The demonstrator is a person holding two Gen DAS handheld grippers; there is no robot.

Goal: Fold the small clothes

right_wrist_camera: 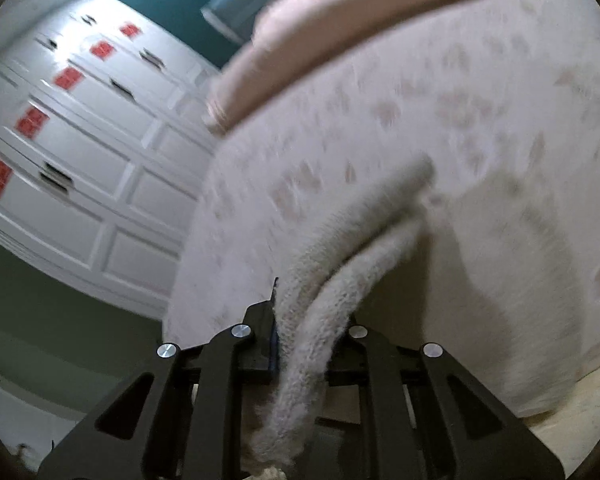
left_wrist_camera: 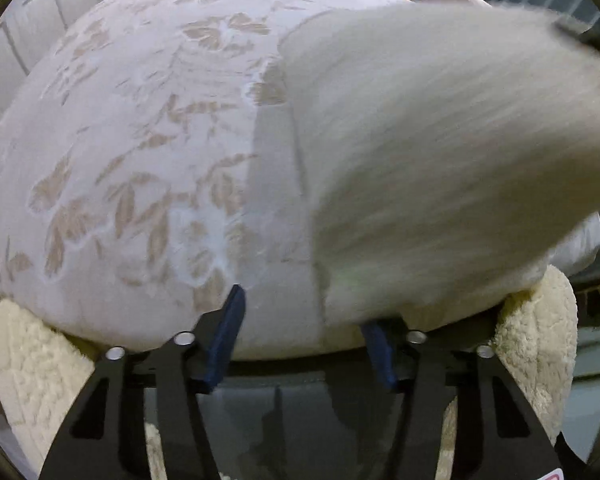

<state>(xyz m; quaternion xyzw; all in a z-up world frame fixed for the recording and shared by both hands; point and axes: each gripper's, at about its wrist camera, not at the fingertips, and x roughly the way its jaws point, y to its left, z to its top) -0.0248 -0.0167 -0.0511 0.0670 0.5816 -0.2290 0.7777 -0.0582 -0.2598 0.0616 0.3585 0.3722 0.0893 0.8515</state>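
A: Bed with a leaf-print cover, white panelled cupboards on the far left.

B: Right tool?

A: Clenched on a fuzzy white garment, lifted off the cover.

B: Left tool?

A: Released, blue pads apart at the bed's near edge; the garment hangs blurred to the right.
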